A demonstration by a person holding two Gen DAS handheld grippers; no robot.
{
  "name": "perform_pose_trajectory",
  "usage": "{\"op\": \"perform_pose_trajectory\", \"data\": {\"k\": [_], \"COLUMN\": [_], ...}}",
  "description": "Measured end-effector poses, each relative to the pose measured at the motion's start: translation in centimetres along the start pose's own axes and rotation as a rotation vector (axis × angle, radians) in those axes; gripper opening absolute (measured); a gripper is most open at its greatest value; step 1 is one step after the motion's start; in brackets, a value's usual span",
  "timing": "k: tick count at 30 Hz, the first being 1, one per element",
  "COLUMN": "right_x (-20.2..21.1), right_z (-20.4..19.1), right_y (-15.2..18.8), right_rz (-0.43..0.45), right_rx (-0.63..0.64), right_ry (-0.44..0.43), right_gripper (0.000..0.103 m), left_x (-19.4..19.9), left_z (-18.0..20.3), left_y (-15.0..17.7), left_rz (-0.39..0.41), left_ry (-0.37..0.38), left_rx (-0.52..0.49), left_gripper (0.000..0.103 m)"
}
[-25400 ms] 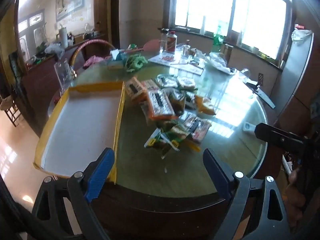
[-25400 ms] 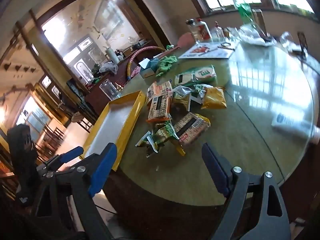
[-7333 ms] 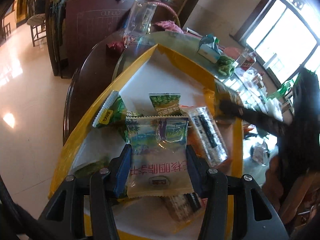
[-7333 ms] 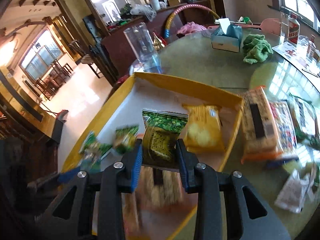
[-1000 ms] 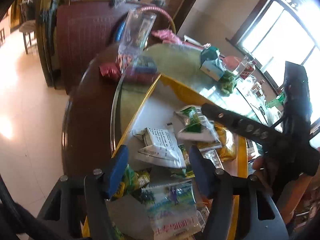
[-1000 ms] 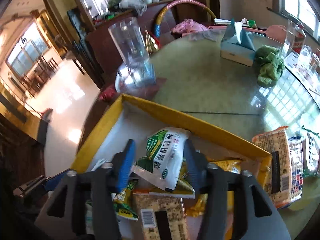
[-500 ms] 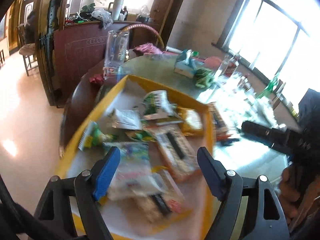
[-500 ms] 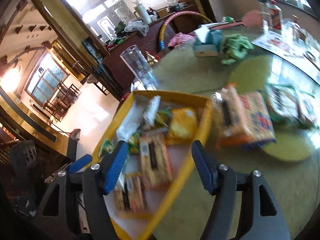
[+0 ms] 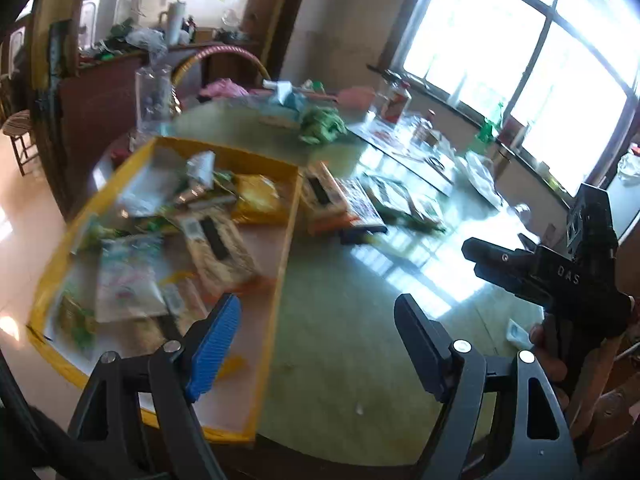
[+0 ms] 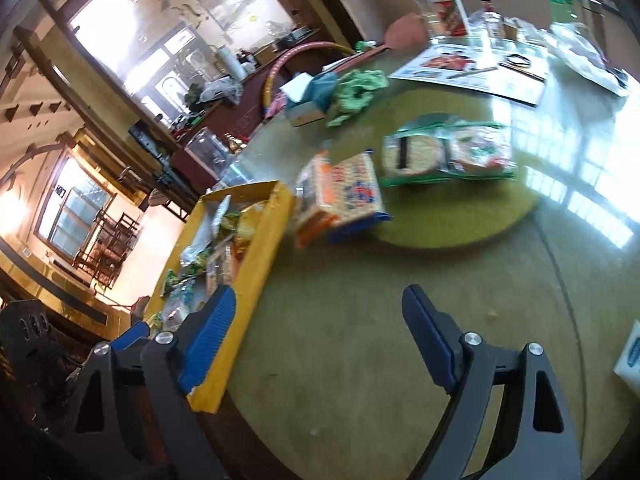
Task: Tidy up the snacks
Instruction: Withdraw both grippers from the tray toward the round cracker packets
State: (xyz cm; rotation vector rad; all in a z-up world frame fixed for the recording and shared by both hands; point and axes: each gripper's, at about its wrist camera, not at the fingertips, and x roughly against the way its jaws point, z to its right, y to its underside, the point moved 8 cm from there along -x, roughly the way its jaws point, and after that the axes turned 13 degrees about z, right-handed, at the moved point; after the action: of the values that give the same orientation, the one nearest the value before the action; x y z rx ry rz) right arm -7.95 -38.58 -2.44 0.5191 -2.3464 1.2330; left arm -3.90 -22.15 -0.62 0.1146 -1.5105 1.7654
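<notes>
A yellow tray [image 9: 289, 236] on the left of the round table holds several snack packets, blurred by motion. Beside its right wall lies an orange and blue cracker pack [image 9: 334, 202], with green packs [image 9: 400, 200] behind it. My left gripper [image 9: 316, 338] hangs open over the tray's right wall and the bare tabletop, nothing between its fingers. In the right wrist view the tray [image 10: 260, 248] is at the left, with the cracker pack [image 10: 344, 196] and green round-cracker packs [image 10: 444, 152] ahead. My right gripper [image 10: 316, 328] hovers over the tabletop with its jaws opening and nothing between them.
A tissue box [image 10: 308, 96], green cloth [image 10: 356, 88], bottles [image 10: 444, 8] and papers [image 10: 472, 68] crowd the far side. A clear pitcher [image 9: 152, 92] stands behind the tray. A small white packet [image 10: 632, 356] lies at the right. The table's near edge runs just below both grippers.
Both grippers have pulled back and swung right, from over the tray to the tabletop. The right one has let go of the green and white packet, left in the tray. Both jaws stand wider.
</notes>
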Motion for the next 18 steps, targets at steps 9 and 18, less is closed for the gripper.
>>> {"op": "perform_pose_trajectory", "data": {"k": [9, 18], "right_x": [1.5, -3.5], "right_z": [8.6, 14.1], "right_y": [-0.6, -6.3], "right_rz": [0.009, -0.011], "right_rx": [-0.106, -0.109], "right_ry": [0.100, 0.187], "right_gripper": [0.085, 0.085], "left_x": [-2.6, -6.1], "left_z": [3.1, 3.9], "left_y": [1.0, 0.6], "left_rz": [-0.058, -0.111], "left_ry": [0.051, 0.052], "left_rx": [-0.030, -0.021], "left_gripper": [0.079, 0.079]}}
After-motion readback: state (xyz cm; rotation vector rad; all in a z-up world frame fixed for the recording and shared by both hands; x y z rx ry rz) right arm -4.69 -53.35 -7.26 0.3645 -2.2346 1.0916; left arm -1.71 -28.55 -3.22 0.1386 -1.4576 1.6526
